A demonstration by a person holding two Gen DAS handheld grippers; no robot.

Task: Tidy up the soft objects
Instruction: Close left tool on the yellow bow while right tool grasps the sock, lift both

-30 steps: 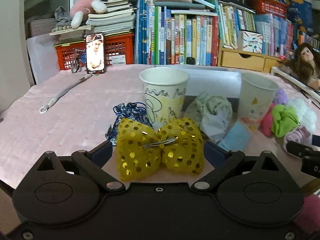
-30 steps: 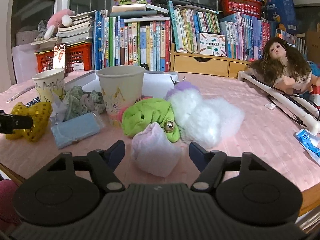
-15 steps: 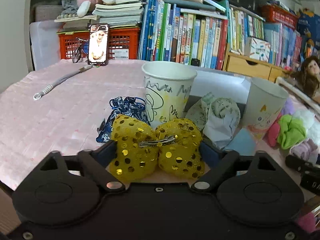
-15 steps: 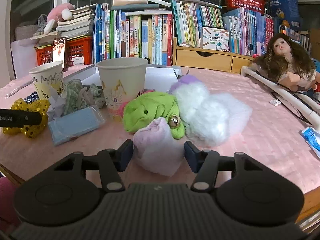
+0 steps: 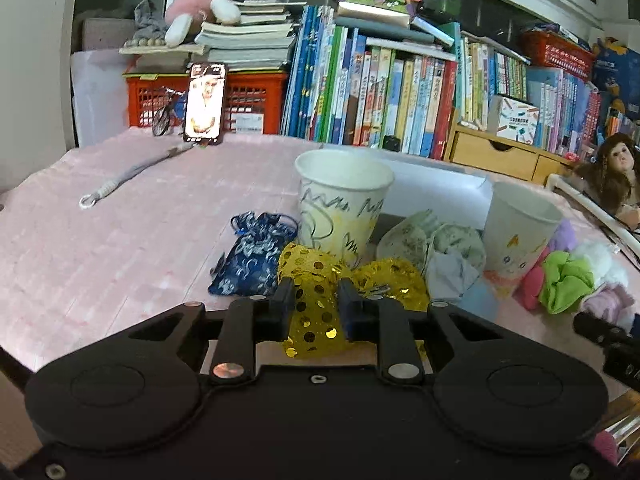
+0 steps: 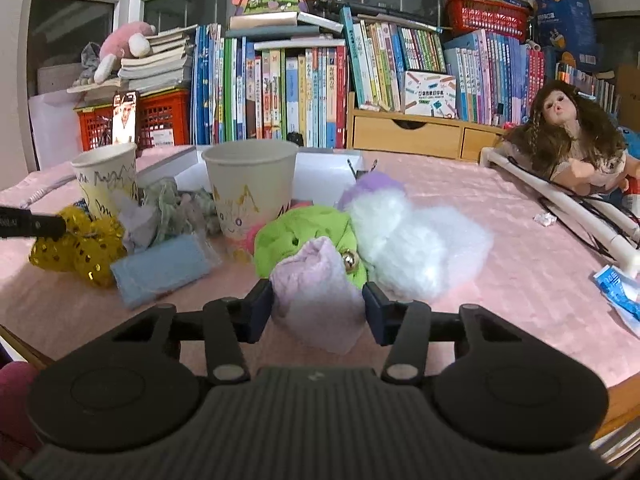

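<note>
Two views split the work: low in the left wrist view, the left gripper [image 5: 316, 304] pinches the yellow sequin bow [image 5: 316, 300] at mid-frame, likely for the scribbled paper cup [image 5: 342, 204] behind. At the right wrist view's lower centre, the right gripper [image 6: 319, 310] is closing around the lilac fabric piece [image 6: 316, 296], pads just meeting its sides beside the green scrunchie [image 6: 304, 232].

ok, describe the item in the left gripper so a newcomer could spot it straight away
On the pink tablecloth, find the scribbled paper cup. Just in front of it, pinched in the left gripper, lies the yellow sequinned bow. Only it glitters gold, unlike the blue patterned pouch beside it.
</note>
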